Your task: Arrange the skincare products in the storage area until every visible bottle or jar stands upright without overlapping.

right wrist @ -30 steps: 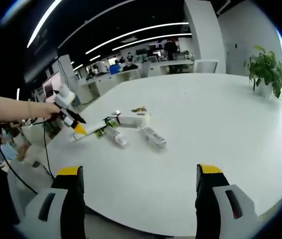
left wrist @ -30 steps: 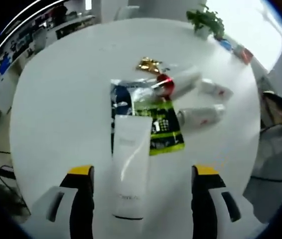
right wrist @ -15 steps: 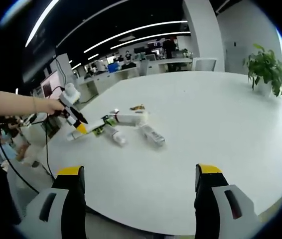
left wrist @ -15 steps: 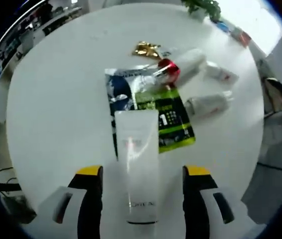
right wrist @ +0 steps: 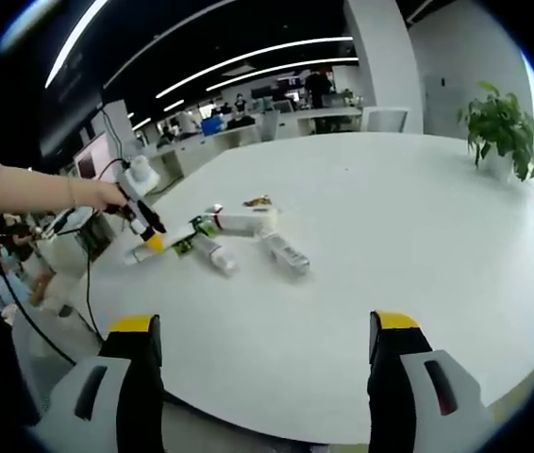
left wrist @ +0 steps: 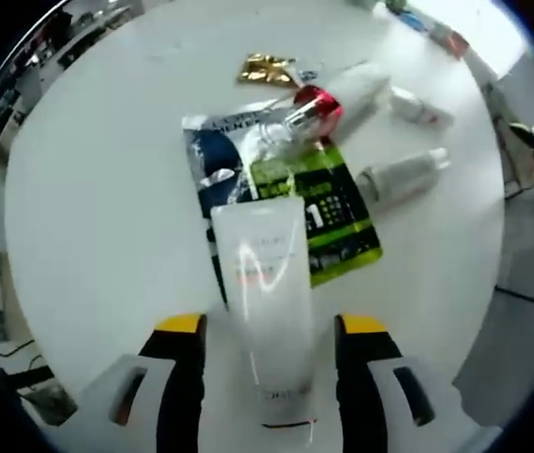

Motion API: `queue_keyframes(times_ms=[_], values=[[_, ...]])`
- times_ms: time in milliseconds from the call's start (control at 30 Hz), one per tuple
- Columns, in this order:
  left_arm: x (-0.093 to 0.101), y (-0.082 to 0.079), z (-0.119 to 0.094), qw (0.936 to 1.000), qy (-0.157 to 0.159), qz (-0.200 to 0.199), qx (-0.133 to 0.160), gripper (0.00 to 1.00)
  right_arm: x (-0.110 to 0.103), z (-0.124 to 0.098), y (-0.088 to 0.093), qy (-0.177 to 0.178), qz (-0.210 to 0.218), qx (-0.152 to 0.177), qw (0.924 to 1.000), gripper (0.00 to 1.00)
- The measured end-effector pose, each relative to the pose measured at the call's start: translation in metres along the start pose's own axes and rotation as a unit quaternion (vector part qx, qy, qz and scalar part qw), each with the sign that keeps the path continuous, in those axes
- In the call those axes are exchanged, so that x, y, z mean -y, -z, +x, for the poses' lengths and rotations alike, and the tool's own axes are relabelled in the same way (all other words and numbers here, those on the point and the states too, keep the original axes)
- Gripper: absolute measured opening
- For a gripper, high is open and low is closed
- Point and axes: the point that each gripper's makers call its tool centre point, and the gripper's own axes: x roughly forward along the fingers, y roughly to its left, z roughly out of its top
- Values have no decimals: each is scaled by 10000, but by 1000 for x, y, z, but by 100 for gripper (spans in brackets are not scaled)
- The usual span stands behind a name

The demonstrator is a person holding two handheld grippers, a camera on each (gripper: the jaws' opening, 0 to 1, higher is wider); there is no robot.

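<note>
Now | left tool (left wrist: 269, 330) astride flat glossy white tube (left wrist: 267, 302) | jaws apart

blue sachet (left wrist: 218, 165) partly hidden under green sachet (left wrist: 328, 217), tube (left wrist: 269, 302) lettering perhaps blurred

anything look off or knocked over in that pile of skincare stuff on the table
Yes. Everything lies flat and overlaps. The white tube rests on the green sachet and blue sachet, between the open left tongs. The red-capped bottle lies on the sachets; two small white bottles lie beside them. Nothing looks spilled.
</note>
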Motion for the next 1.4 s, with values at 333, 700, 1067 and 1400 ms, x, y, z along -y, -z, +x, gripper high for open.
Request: queue_keyframes(times_ms=[333, 700, 1067, 1400], values=[[-3, 4, -1, 9988, -188, 300, -351, 39, 0, 0, 0, 31, -5, -7, 10000, 90], [2, 2, 0, 9978, -227, 424, -447, 33, 0, 0, 1, 23, -38, -24, 10000, 90], [0, 1, -2, 9990, -277, 229, -255, 28, 0, 0, -1, 24, -45, 10, 10000, 89], [3, -4, -16, 9996, -256, 92, -22, 28, -1, 0, -1, -12, -101, 14, 9999, 89]])
